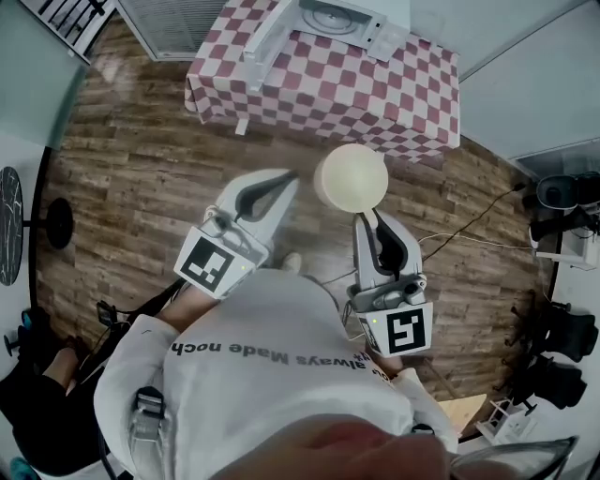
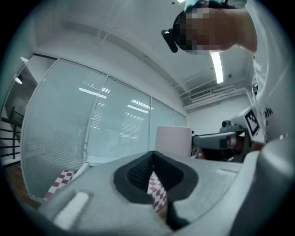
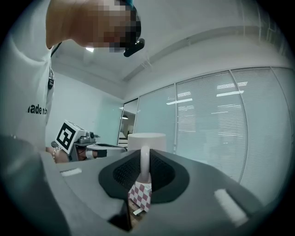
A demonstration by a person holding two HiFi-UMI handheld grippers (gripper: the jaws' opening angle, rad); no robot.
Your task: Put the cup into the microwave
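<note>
A cream cup [image 1: 351,178] hangs above the wooden floor, bottom-up toward the head camera. My right gripper [image 1: 363,217] is shut on its handle. In the right gripper view the handle [image 3: 144,162] stands pinched between the jaws of my right gripper [image 3: 144,171], with the cup body [image 3: 146,139] just beyond. My left gripper [image 1: 289,178] is shut and holds nothing, just left of the cup. From the left gripper [image 2: 154,156] I see the cup [image 2: 174,139] ahead. The white microwave [image 1: 339,21] sits on a red-checked table [image 1: 375,98], its door [image 1: 265,42] swung open to the left.
The checked table stands across a stretch of wood floor [image 1: 141,178]. A black round stool [image 1: 58,223] is at the left. A cable [image 1: 473,225] runs over the floor toward dark equipment [image 1: 562,197] at the right. Glass walls with blinds [image 3: 230,124] surround the room.
</note>
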